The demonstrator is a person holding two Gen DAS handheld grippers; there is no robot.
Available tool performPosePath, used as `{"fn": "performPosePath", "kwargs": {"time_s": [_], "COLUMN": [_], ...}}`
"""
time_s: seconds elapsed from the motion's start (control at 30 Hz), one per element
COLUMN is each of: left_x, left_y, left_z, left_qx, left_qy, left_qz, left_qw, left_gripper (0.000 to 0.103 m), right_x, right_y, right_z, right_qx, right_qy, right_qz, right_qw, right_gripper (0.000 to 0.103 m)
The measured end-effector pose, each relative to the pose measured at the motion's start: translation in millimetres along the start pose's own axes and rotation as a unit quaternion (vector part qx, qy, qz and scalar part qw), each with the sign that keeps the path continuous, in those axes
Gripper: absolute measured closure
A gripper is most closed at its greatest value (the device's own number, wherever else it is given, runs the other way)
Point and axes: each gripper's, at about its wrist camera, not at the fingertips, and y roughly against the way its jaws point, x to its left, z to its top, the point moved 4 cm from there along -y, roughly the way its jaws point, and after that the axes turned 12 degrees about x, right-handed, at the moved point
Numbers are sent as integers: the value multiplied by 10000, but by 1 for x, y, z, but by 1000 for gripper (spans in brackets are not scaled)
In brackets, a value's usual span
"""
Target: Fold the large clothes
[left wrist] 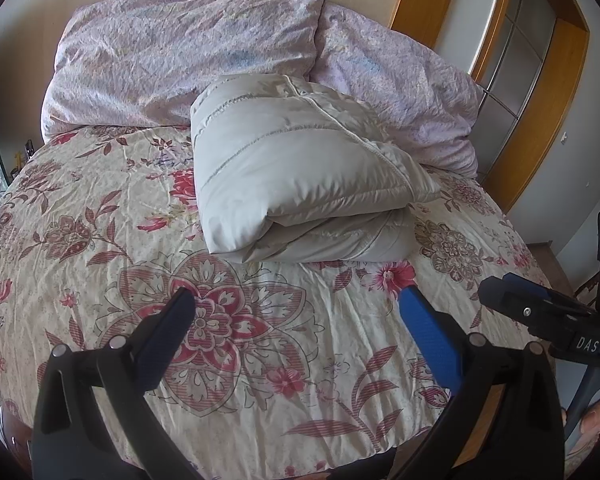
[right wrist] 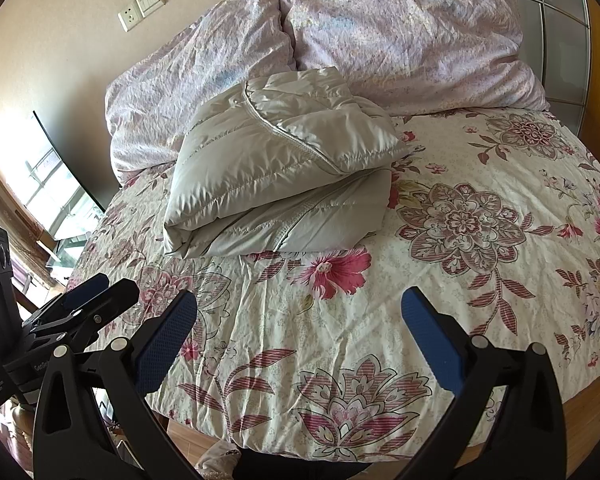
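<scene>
A pale grey quilted down jacket [left wrist: 300, 176] lies folded into a thick bundle on the floral bedsheet [left wrist: 228, 320], near the pillows. In the right wrist view the same jacket [right wrist: 284, 172] sits left of centre. My left gripper [left wrist: 298, 300] hangs open over the sheet, well short of the jacket, with nothing between its blue pads. My right gripper [right wrist: 300, 304] is also open and empty, likewise short of the jacket. In the left wrist view the right gripper [left wrist: 512, 284] shows at the right edge; in the right wrist view the left gripper [right wrist: 100, 284] shows at the left edge.
Two lilac pillows [left wrist: 188, 56] lean against the wall behind the jacket. A wooden-framed glass door [left wrist: 512, 60] stands to the right of the bed. A dark screen [right wrist: 72, 168] and a window lie to the left. Wall sockets [right wrist: 140, 4] sit above the pillows.
</scene>
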Motion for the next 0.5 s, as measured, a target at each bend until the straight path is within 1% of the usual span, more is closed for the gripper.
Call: {"fn": "performPosePath", "kwargs": {"time_s": [0.5], "left_x": [-1], "left_y": [0], "left_z": [-1], "left_qx": [1], "left_qy": [-7], "left_qz": [-11], "left_qw": [10000], "left_gripper": [2], "right_x": [0], "right_y": [0], "right_z": [0], "right_qx": [5], "right_qy": [1], "right_qz": [3], "right_qw": [10000], "right_gripper": [1]}}
